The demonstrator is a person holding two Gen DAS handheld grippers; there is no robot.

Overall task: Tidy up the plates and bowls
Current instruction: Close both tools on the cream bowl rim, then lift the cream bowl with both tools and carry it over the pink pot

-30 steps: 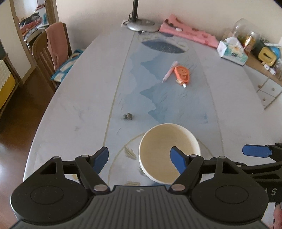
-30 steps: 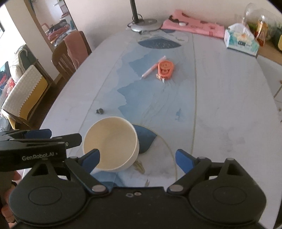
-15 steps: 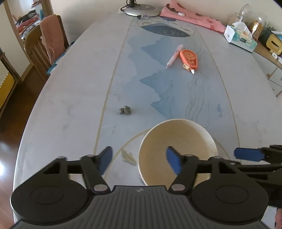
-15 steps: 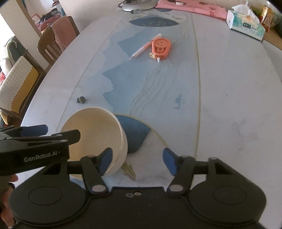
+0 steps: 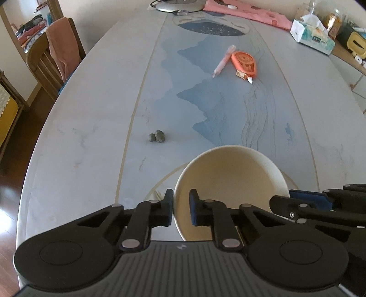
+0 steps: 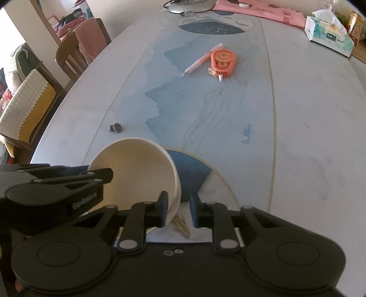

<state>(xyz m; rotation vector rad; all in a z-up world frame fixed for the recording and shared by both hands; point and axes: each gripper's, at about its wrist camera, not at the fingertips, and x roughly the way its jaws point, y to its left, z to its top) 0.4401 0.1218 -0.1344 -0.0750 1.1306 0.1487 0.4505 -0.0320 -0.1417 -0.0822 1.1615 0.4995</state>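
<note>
A cream bowl (image 5: 231,180) sits at the near end of the table; it also shows in the right wrist view (image 6: 139,173), tilted. My left gripper (image 5: 181,206) is shut on the bowl's left rim, one finger outside and one inside. My right gripper (image 6: 178,209) is shut on the bowl's right rim, its left finger over the inside and its right finger outside. The right gripper shows at the right edge of the left wrist view (image 5: 320,203). The left gripper shows at the left of the right wrist view (image 6: 57,189).
On the table (image 5: 91,128) lie a pink pen (image 5: 223,60), an orange tape dispenser (image 5: 244,64) and small dark pebbles (image 5: 157,136). A tissue box (image 5: 312,37), pink cloth (image 5: 249,12) and lamp base (image 5: 178,5) sit at the far end. A chair (image 5: 52,61) stands at the left.
Both grippers went from wide open to shut on opposite sides of the bowl's rim. The bowl now tilts and sits closer to the cameras.
</note>
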